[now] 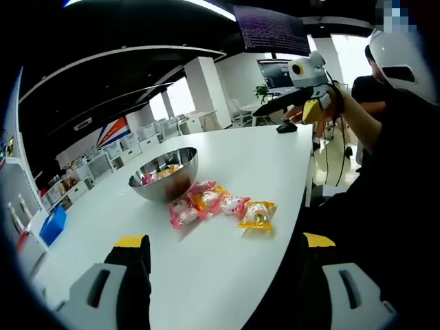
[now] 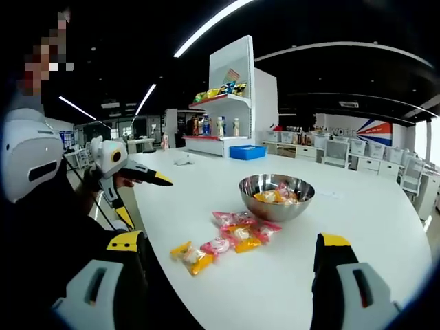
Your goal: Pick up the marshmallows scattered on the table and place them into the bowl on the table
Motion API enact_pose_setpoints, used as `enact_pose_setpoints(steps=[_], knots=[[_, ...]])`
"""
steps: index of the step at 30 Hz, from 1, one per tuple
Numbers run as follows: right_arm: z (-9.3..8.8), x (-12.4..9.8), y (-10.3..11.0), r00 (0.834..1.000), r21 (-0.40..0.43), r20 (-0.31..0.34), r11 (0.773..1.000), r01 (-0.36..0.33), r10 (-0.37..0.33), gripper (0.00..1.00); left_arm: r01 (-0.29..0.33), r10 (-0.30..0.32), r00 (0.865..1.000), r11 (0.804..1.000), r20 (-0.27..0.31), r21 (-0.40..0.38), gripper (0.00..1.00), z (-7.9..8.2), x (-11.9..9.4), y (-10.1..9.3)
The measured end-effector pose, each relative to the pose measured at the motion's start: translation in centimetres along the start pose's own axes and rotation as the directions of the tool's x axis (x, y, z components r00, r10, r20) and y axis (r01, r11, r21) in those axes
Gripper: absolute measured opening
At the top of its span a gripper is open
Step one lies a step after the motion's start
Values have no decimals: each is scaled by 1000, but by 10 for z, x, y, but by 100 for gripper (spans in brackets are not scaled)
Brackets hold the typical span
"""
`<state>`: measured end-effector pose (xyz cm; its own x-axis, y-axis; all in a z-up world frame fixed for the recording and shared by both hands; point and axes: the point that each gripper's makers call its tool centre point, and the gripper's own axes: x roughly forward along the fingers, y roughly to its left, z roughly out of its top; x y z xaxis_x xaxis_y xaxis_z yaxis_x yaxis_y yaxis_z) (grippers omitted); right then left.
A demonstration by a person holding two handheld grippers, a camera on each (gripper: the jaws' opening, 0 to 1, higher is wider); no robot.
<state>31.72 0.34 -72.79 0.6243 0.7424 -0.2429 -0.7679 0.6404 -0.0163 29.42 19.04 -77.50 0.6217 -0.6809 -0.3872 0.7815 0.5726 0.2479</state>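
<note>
The bowl [image 2: 276, 196] on the white worktop [image 2: 371, 227] already holds a few wrapped marshmallows, so the job looks partly done. A cluster of marshmallow packets [image 2: 230, 240] lies just beside the bowl, with one yellow packet [image 1: 258, 214] at the cluster's outer end. The left tongs [image 1: 223, 271] and right tongs [image 2: 230, 275] are both spread and empty, well back from the packets. A blue box [image 2: 247, 152] and shelves sit far behind; nothing blocks the way.
</note>
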Motion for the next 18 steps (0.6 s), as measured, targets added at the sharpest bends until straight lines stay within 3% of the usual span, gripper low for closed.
enact_pose_setpoints(steps=[3, 7, 11, 15, 18], knots=[[-3, 1, 1, 1000, -3, -11, 1000, 3, -3, 96, -54, 54, 998, 999, 12, -9, 87, 4, 7, 11], [-1, 0, -1, 1000, -6, -6, 1000, 11, -11, 96, -154, 156, 988, 986, -22, 63, 87, -2, 18, 28], [-3, 1, 0, 1000, 1, -9, 1000, 10, -10, 96, -191, 197, 978, 978, 62, -85, 85, 7, 42, 39], [-2, 1, 1, 1000, -3, -9, 1000, 7, -7, 96, -245, 257, 962, 962, 88, -123, 69, 9, 61, 55], [0, -1, 1, 1000, -4, 0, 1000, 8, -8, 96, -210, 225, 972, 962, 69, -174, 77, 3, 78, 55]])
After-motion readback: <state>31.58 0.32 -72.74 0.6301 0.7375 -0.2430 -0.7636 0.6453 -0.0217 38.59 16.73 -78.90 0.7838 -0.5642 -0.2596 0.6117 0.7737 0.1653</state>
